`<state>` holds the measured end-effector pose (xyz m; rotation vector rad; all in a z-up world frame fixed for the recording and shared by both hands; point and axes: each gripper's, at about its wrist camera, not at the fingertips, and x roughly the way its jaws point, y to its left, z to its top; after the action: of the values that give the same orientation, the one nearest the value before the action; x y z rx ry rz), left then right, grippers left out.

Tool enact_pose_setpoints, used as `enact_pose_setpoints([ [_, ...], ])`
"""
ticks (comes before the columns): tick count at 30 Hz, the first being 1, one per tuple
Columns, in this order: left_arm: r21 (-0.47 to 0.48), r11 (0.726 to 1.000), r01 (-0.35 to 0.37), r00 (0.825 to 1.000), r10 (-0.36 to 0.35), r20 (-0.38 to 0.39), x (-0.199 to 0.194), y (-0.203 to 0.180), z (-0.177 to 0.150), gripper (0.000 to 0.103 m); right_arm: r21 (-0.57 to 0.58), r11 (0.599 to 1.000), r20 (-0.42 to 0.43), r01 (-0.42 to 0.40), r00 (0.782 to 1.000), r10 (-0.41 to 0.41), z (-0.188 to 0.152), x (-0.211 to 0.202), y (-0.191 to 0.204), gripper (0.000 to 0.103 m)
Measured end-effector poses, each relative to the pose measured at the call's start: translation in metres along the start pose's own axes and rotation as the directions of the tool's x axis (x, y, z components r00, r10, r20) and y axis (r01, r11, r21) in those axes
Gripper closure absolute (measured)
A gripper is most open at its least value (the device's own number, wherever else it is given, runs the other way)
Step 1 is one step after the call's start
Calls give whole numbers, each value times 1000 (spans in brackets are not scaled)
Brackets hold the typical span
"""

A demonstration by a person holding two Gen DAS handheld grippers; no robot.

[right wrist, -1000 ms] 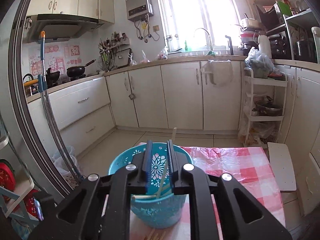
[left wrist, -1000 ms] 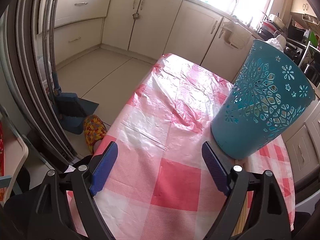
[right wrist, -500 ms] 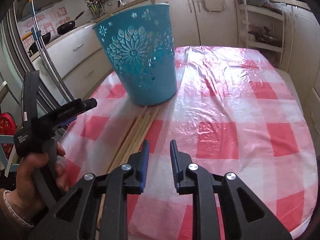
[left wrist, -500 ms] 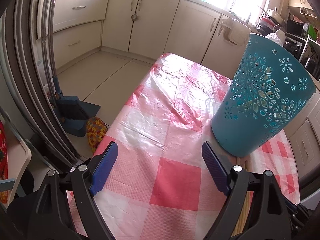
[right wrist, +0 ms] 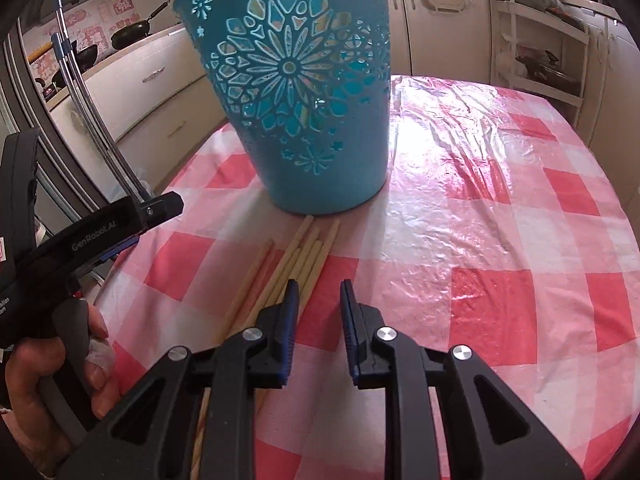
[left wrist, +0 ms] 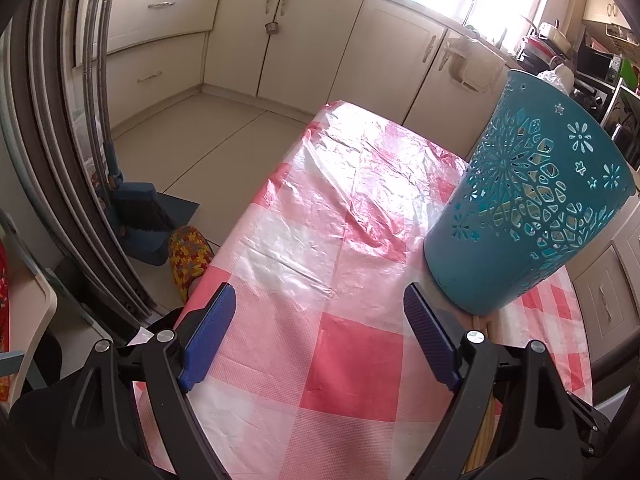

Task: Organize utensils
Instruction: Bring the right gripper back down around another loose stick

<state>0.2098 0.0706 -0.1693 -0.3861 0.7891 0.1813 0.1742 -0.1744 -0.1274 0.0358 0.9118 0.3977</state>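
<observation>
A teal cut-out basket (right wrist: 300,92) stands upright on the pink checked tablecloth (right wrist: 500,240). Several pale wooden chopsticks (right wrist: 304,256) lie in a bundle in front of it, pointing at its base. My right gripper (right wrist: 318,308) hovers low over the cloth just right of the bundle, its jaws a narrow gap apart with nothing between them. In the left wrist view my left gripper (left wrist: 318,336) stands wide open and empty over the table's near left part, with the basket (left wrist: 532,216) to its right. Chopstick ends (left wrist: 490,322) peek out behind its right finger.
A person's hand (right wrist: 48,380) holds the left gripper at the table's left edge. On the floor to the left stand a blue dustpan with a broom (left wrist: 148,216) and a colourful slipper (left wrist: 188,260). Cream cabinets (left wrist: 312,36) run behind; a white rack (right wrist: 540,40) is far right.
One second ago my right gripper held a chopstick above the basket's mouth. Now it is empty and has dropped down in front of the basket, over the chopsticks. The left gripper has stayed put.
</observation>
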Motion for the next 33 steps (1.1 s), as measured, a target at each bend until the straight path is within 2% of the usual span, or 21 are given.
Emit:
enact_pose_setpoints([
  [8, 3, 1000, -4, 1000, 4, 1, 0, -2, 0, 21, -150, 986, -11, 67, 998, -70, -5, -1, 15, 88],
  [12, -1, 1000, -2, 1000, 2, 2, 0, -1, 0, 21, -161, 985, -36, 57, 997, -64, -5, -5, 7, 93],
  [16, -4, 1000, 0, 1000, 0, 2, 0, 0, 0, 21, -173, 982, -52, 68, 996, -78, -10, -13, -6, 94],
  [28, 7, 1000, -9, 1000, 9, 9, -1, 0, 0, 21, -74, 997, -50, 22, 998, -25, -12, -18, -25, 94],
  [30, 31, 999, -20, 1000, 19, 19, -4, -4, -3, 21, -59, 998, -44, 6, 999, -9, -11, -19, -28, 94],
  [33, 124, 992, -6, 1000, 3, 26, -14, -19, -15, 21, -43, 999, -31, -15, 999, 13, -14, -20, -32, 95],
])
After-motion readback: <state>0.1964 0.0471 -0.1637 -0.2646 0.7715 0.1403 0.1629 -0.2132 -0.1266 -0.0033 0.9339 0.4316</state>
